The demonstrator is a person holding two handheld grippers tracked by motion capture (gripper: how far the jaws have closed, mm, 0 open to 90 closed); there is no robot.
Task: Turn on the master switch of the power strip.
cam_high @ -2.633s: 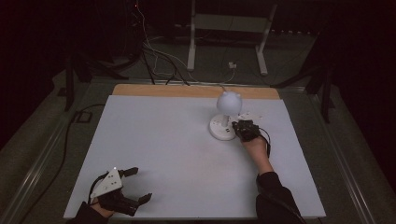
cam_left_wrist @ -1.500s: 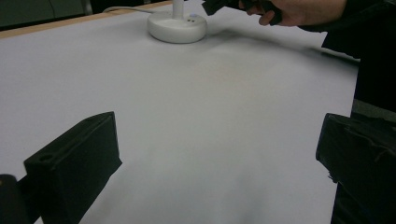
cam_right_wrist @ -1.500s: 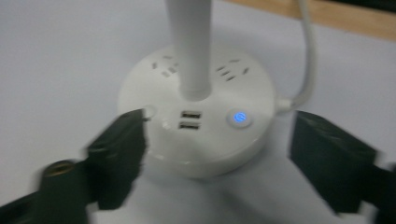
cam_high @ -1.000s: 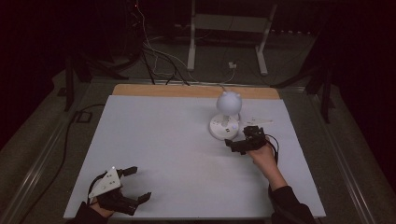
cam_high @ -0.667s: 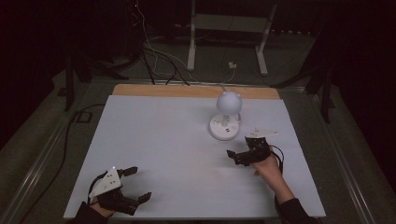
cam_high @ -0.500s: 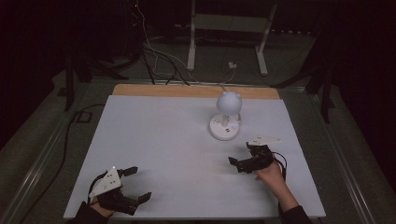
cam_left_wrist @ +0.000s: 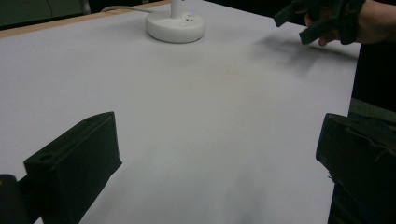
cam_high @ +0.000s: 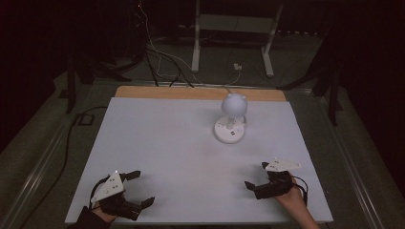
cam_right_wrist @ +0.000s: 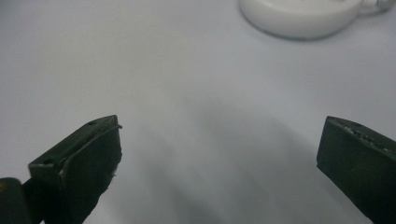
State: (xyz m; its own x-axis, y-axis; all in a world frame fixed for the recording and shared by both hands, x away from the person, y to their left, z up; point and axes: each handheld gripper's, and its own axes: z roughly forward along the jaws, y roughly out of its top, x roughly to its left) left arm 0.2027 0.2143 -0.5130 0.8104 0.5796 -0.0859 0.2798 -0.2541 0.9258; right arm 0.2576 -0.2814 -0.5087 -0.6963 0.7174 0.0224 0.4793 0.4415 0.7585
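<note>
I'm holding my right gripper (cam_high: 257, 177) near the lamp (cam_high: 230, 119), jaws apart and gripping nothing. My left gripper (cam_high: 139, 189) is hovering farther off, jaws apart. Nothing's looking started; everything's left.

**Left gripper view: jaws spread over bare surface**

The left gripper (cam_left_wrist: 219, 158) has both black jaws wide apart at lower left and lower right, nothing between them. The white surface (cam_left_wrist: 196, 107) spans the frame. A round white lamp base (cam_left_wrist: 175, 25) sits top centre. The right gripper (cam_left_wrist: 317, 21), hand-held, appears upper right.
</note>
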